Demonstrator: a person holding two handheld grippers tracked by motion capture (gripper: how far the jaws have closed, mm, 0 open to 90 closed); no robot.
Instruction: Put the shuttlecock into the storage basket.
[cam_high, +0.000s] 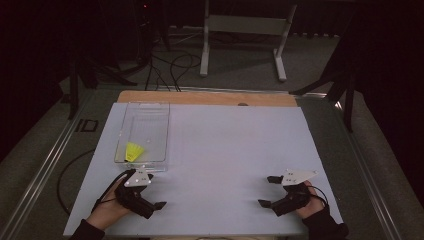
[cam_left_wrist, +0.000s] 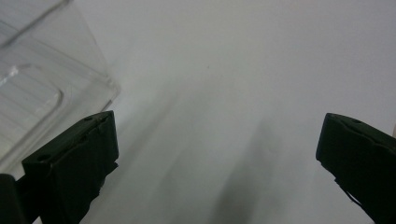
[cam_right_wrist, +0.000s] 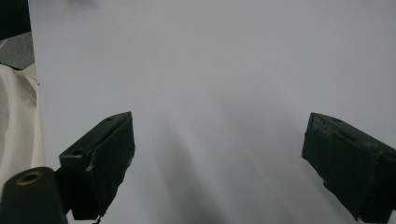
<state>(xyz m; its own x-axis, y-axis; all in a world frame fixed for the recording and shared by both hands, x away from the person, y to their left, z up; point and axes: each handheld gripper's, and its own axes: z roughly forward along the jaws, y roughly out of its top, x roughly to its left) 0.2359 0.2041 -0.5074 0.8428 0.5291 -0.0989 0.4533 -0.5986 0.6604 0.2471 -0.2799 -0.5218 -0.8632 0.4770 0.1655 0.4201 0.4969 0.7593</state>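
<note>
Clear plastic tray (cam_high: 145, 131) at eleven o'clock could slide if my wide-open, empty left hand-held gripper (cam_high: 150, 192) nudges it; right hand-held gripper (cam_high: 267, 191) likewise gapes empty.

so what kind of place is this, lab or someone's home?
Most likely a lab data-collection station, not a home: a white-covered table in a dark, curtained room, cables on the floor, a white metal stand behind, and a camera-carrying claw in each hand, left claw, right claw.
</note>
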